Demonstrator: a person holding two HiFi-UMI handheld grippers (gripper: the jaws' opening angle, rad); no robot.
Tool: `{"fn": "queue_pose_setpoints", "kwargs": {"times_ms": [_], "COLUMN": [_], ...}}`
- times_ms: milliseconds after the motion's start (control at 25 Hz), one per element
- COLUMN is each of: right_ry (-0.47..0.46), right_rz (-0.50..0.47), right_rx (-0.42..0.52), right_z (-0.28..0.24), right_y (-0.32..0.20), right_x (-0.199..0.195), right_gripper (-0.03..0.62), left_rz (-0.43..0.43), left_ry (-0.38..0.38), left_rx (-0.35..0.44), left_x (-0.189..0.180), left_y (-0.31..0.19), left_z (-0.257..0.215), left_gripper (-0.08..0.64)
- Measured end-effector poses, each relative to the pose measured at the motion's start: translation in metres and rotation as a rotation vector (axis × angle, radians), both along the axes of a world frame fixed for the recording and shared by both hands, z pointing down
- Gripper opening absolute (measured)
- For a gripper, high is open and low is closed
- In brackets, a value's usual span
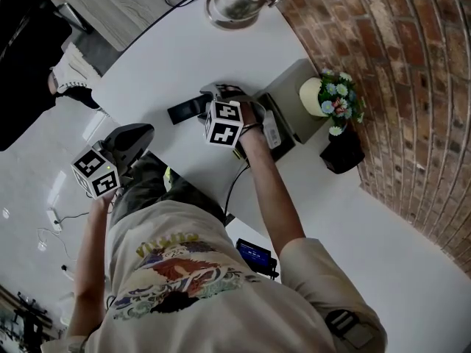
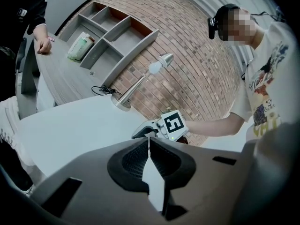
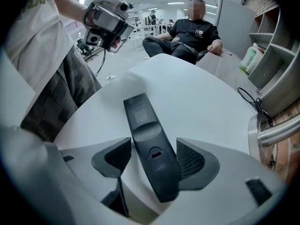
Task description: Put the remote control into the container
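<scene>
A black remote control lies on the white table, back side up with its battery cover showing. My right gripper points steeply down over the remote's near end. In the right gripper view the remote runs between the wide-apart jaws of the right gripper; there is a gap at the left pad, and the right pad is close beside it. A grey box-like container stands just right of that hand. My left gripper hangs off the table's left edge, its jaws of the left gripper closed on nothing.
A metal desk lamp's base stands at the table's far end. A pot of flowers and a black pot stand against the brick wall. A small dark device lies near my body. A seated person is beyond the table.
</scene>
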State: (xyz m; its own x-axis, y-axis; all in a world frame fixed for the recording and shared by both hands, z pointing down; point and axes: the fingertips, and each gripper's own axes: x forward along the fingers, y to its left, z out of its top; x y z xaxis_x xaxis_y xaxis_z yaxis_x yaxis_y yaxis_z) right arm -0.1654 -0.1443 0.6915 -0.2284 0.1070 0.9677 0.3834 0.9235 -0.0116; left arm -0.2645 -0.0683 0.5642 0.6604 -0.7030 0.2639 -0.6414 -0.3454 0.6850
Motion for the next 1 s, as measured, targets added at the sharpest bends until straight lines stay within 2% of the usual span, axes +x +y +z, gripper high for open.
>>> {"fn": "queue_pose_setpoints", "kwargs": {"times_ms": [360, 680, 1000], "right_ry": [0.018, -0.007, -0.045], "right_rz": [-0.026, -0.016, 0.071], "right_rx": [-0.037, -0.024, -0.038], "right_z": [0.005, 0.004, 0.0], "right_y": [0.0, 0.002, 0.003], "right_x": [-0.001, -0.001, -0.004], "right_gripper": [0.282, 0.273, 0.244], "left_rz": [0.005, 0.003, 0.011], "left_ry": [0.0, 0.012, 0.006], "left_rx": [0.003, 0.0, 0.004], "left_x": [0.007, 0.014, 0.013], "left_y": [0.002, 0.001, 0.001], "left_z": [0.0, -0.002, -0.004], "left_gripper": [0.005, 0.005, 0.005]}}
